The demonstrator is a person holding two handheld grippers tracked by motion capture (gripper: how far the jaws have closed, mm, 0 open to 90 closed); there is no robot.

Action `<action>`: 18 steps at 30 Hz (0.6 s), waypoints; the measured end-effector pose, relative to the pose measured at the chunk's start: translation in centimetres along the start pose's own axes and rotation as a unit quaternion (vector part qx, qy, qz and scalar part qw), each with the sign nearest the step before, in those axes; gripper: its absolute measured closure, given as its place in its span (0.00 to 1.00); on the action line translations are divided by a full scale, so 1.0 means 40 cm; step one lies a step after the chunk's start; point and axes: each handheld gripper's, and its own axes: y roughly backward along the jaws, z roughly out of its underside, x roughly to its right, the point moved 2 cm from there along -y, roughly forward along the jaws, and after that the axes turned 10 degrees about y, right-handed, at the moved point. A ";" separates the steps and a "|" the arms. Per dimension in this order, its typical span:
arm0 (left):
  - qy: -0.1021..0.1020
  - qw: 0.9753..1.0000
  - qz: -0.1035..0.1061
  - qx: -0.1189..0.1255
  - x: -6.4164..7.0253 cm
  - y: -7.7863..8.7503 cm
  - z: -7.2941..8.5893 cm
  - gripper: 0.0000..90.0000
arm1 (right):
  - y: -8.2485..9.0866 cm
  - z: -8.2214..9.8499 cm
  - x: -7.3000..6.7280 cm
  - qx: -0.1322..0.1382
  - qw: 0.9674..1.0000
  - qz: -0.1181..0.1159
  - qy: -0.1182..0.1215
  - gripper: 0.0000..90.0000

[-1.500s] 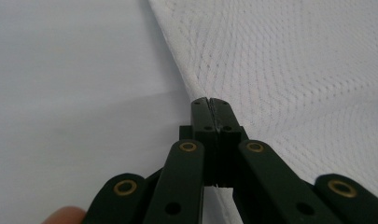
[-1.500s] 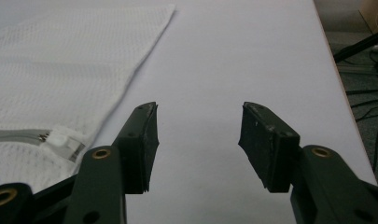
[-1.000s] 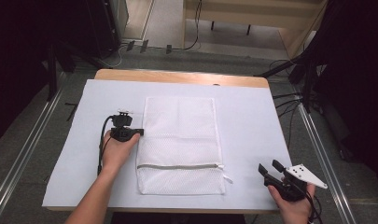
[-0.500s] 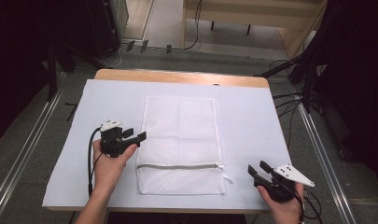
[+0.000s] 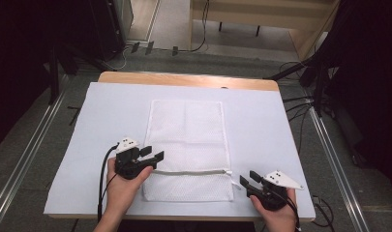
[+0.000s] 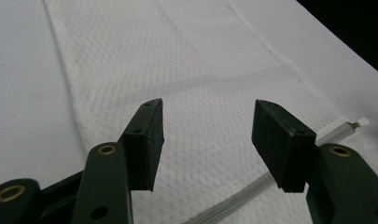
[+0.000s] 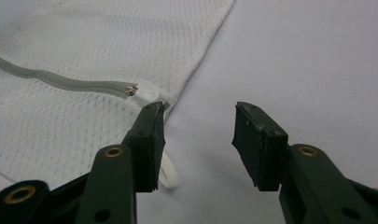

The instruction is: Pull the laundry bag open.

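A white mesh laundry bag [image 5: 188, 145] lies flat on the table, its grey zipper [image 5: 191, 171] running across near the front. My left gripper [image 5: 151, 154] is open at the bag's left edge, just above the zipper line; its jaws frame the mesh [image 6: 205, 116]. Open too, my right gripper [image 5: 248, 181] sits just off the bag's right front corner, beside the zipper's end. The zipper slider [image 7: 130, 89] and its white pull tab [image 7: 168, 170] lie by the left jaw in the right gripper view. Neither gripper holds anything.
A pale cloth [image 5: 261, 121] covers the wooden table [image 5: 184, 79], whose back edge shows bare. Cables and dark equipment stand on the floor beyond and to the right [image 5: 324, 82].
My left gripper has moved toward the front and turned its jaws rightward onto the bag's left edge. The right gripper has crept left toward the zipper end.
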 end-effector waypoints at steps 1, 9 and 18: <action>-0.004 1.000 0.004 -0.004 0.009 -0.005 0.003 0.50 | -0.003 0.000 -0.003 -0.004 1.000 0.002 0.004 0.59; -0.024 0.999 0.021 -0.026 0.053 -0.031 0.024 0.51 | -0.025 0.001 -0.028 -0.025 0.999 -0.024 -0.014 0.55; -0.033 0.998 0.039 -0.039 0.091 -0.052 0.045 0.52 | -0.030 0.003 -0.052 -0.032 0.999 -0.033 -0.006 0.55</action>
